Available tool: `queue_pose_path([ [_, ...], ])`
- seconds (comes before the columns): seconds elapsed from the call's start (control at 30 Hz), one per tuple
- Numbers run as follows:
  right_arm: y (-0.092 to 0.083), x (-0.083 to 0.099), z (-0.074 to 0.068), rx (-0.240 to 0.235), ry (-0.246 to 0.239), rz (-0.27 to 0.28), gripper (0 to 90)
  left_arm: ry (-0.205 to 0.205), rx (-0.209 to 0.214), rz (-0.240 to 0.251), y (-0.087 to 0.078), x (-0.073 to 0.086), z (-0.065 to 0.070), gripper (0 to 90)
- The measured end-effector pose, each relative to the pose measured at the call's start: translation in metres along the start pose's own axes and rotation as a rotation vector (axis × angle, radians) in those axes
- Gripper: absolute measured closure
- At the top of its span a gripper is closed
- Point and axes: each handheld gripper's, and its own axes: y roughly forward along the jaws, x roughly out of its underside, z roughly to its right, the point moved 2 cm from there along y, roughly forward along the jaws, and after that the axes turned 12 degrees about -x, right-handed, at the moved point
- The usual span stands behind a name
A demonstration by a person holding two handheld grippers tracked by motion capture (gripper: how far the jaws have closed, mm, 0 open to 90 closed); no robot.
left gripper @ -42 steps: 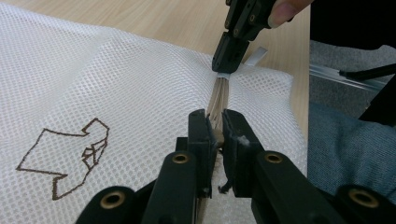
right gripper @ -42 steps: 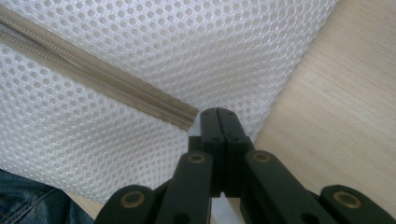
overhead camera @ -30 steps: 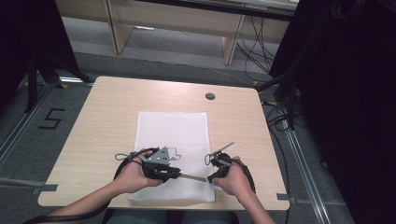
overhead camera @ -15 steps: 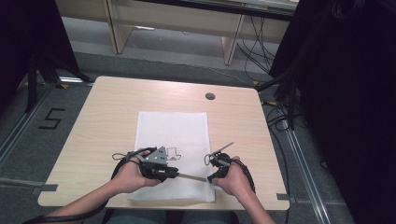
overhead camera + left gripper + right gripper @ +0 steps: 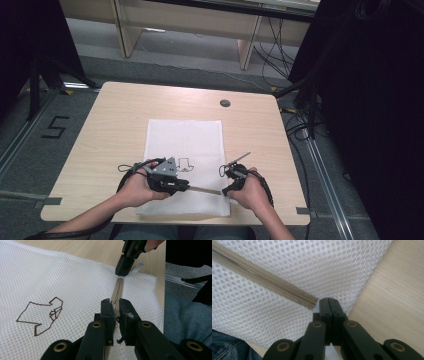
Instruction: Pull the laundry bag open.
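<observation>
A white mesh bag (image 5: 185, 140) lies flat on the wooden table (image 5: 115, 115), with a small brown outline drawing (image 5: 186, 163) on it. Along its near edge runs a beige zipper (image 5: 205, 190). My left gripper (image 5: 186, 187) is at the zipper's left part, shut on it; the left gripper view has the zipper strip (image 5: 118, 287) pinched between the jaws of that gripper (image 5: 115, 306). My right gripper (image 5: 225, 191) is shut at the zipper's right end, near the bag's corner. In the right gripper view its jaws (image 5: 328, 300) are pressed together right beside the zipper's end (image 5: 310, 302).
A round cable hole (image 5: 225, 103) sits at the table's far right. The table's near edge is just behind both hands. The person's jeans (image 5: 185, 317) show past the edge. Wooden shelving (image 5: 185, 20) and cables (image 5: 300, 125) lie beyond the table.
</observation>
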Motion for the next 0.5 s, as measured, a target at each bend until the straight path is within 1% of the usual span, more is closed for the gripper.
queue_pose_path([
  [0.03,0.0,0.0,0.0,0.0,-0.001,-0.001,90.0,0.015,0.003,0.003,0.0001,-0.0003,-0.0008,82.0],
  [0.07,0.0,-0.0001,0.0003,-0.003,-0.009,0.002,90.0,0.007,0.002,0.001,0.0,-0.0002,-0.0003,82.0],
  [0.13,-0.0002,-0.0002,-0.0001,-0.004,-0.006,0.001,90.0,0.013,0.004,0.0,-0.0003,-0.0004,-0.0003,82.0],
  [0.17,0.0,0.0001,-0.0002,0.003,-0.002,-0.001,90.0,0.014,-0.005,-0.008,-0.001,-0.0001,-0.0008,82.0],
  [0.2,0.0,0.0001,-0.0002,0.003,-0.002,0.0,90.0,0.002,-0.001,-0.001,-0.0022,-0.0006,-0.0006,82.0],
  [0.23,0.0,0.0001,-0.0002,0.002,-0.002,0.0,90.0,0.002,-0.002,0.007,-0.0027,-0.001,-0.0013,82.0],
  [0.27,0.0,0.0001,-0.0002,0.002,-0.001,-0.001,90.0,-0.007,-0.002,0.009,-0.0036,-0.001,-0.0015,82.0],
  [0.3,-0.0003,0.0,-0.0004,-0.001,0.0,-0.001,90.0,-0.002,-0.006,0.003,-0.005,0.0004,-0.0022,82.0],
  [0.4,-0.0001,0.0,0.0,-0.001,0.0,-0.002,90.0,-0.012,-0.006,-0.003,-0.0062,0.006,-0.0027,82.0],
  [0.43,0.0,-0.0001,-0.0001,-0.002,0.001,-0.004,90.0,-0.001,0.002,0.001,-0.0063,0.0061,-0.0037,82.0],
  [0.47,-0.0001,-0.0005,0.0,-0.009,-0.003,-0.002,90.0,-0.005,0.002,0.006,-0.0058,0.0061,-0.0032,82.0],
  [0.5,-0.0001,-0.0005,-0.0001,-0.007,-0.004,-0.002,90.0,-0.003,-0.01,-0.006,-0.0067,0.0058,-0.0028,82.0],
])
